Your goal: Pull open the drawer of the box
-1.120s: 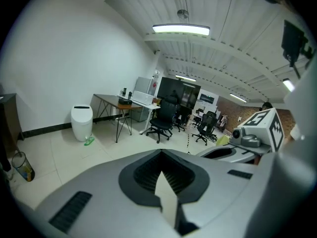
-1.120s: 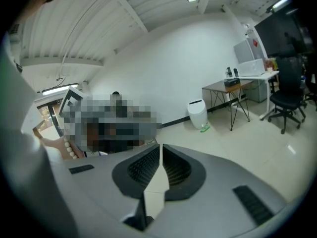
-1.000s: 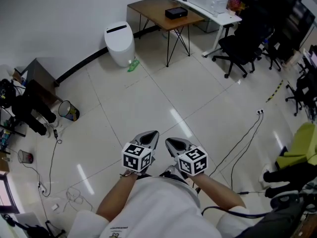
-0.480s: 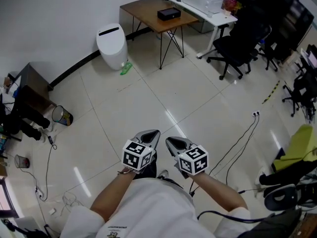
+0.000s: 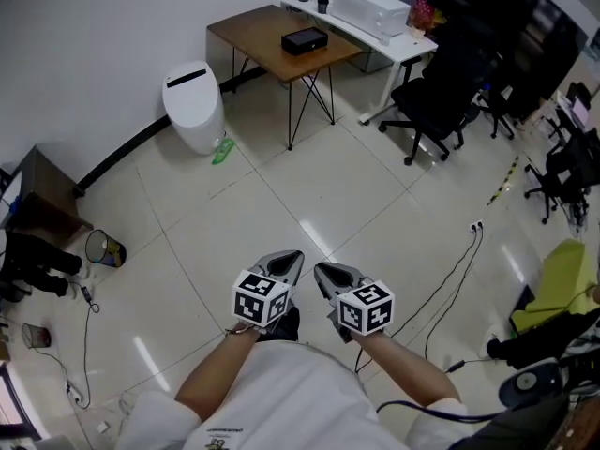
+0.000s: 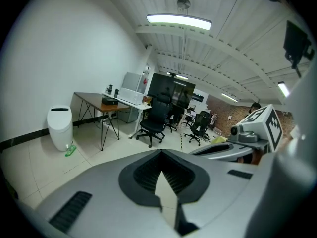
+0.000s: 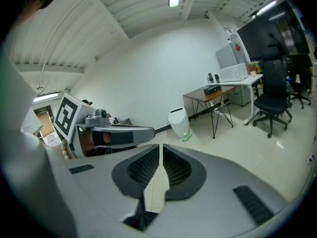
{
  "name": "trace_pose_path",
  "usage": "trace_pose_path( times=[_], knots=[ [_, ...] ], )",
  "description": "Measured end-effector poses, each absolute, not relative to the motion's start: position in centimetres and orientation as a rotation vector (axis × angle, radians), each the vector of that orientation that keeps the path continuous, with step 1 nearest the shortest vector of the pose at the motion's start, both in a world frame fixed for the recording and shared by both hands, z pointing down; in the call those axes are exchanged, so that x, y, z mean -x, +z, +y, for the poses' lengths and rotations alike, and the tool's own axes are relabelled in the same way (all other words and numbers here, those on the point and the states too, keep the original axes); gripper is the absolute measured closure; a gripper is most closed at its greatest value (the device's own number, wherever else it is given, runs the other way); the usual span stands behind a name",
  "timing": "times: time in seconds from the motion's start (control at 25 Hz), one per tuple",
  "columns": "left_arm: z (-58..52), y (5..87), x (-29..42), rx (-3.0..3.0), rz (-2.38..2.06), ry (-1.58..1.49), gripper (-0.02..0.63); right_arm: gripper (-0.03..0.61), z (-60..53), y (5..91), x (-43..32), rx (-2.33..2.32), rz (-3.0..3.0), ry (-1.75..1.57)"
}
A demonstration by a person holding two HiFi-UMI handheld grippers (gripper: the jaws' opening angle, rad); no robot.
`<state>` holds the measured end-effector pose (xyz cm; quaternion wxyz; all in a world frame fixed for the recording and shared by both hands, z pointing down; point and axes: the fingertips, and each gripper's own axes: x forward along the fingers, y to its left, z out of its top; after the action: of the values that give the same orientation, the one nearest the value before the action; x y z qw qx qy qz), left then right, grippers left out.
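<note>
- The pale tiled floor (image 5: 309, 186) carries a white bin (image 5: 194, 106) at the far left, a green object (image 5: 223, 150) just beside it, black office chairs (image 5: 431, 101) at the far right, and loose cables (image 5: 453, 275) at the near right.
- A far wooden table (image 5: 258, 40) bears a black box (image 5: 305, 39).
- The white table (image 5: 403, 37) to its right carries a white machine (image 5: 372, 7).

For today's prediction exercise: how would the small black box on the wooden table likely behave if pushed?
The black box looks small and low, so probably light. It may slide on the smooth wooden table rather than tip. Its flat-sided shape suggests no rolling.
</note>
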<state>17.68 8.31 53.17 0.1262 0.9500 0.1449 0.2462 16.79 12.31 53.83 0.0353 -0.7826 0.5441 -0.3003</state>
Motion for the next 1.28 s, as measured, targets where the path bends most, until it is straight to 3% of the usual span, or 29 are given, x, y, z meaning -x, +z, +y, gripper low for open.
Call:
trace_pose_path(
  times=[0.44,1.28],
  knots=[
    [1.1,51.4,-25.2,-2.755,0.429,0.665,0.614,0.581,5.0,52.2,-24.1,2.426,1.644,-0.909],
    [-3.4,52.5,-32.7,-2.727,0.53,0.699,0.614,0.591,0.9,52.2,-32.6,2.487,1.403,-0.866]
  ],
)
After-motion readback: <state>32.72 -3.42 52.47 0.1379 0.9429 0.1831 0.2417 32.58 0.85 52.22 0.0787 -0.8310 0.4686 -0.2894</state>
